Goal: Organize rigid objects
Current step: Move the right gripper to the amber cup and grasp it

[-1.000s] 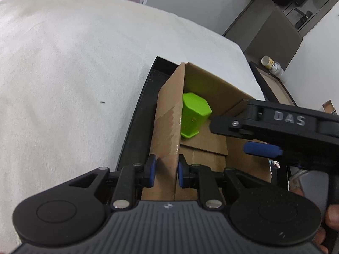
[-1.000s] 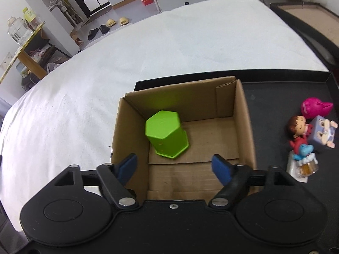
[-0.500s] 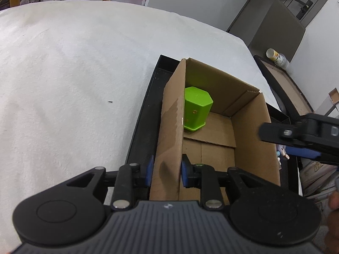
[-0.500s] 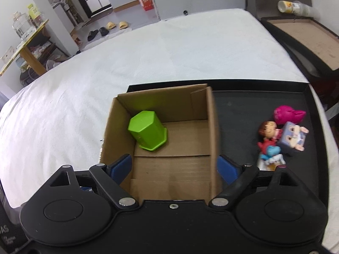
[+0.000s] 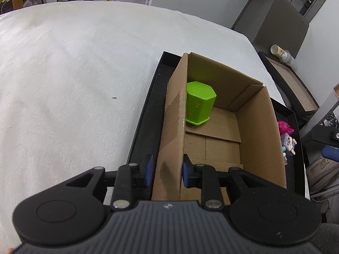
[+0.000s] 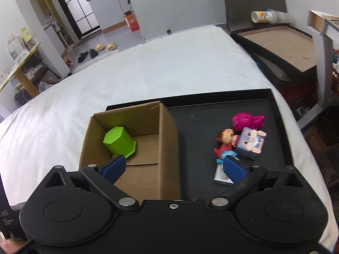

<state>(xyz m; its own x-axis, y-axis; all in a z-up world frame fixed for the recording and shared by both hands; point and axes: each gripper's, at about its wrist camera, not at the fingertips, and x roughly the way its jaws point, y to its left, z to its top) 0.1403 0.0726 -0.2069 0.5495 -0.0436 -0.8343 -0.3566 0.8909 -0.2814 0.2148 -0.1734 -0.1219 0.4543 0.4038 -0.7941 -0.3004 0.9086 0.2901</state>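
- Left gripper (image 5: 166,173) is seen straddling the near left wall of the cardboard box (image 5: 257,131); its blue pads sit close on either side, and whether they press cannot be told.
- Right gripper (image 6: 173,168) is spread wide, its jaws having just been opening, nothing clamped.
- Further in, the green hexagonal pot (image 5: 198,103) is found inverted on the box floor.
- Beyond, toy figures (image 6: 243,141) are clustered on the black tray (image 6: 197,127).
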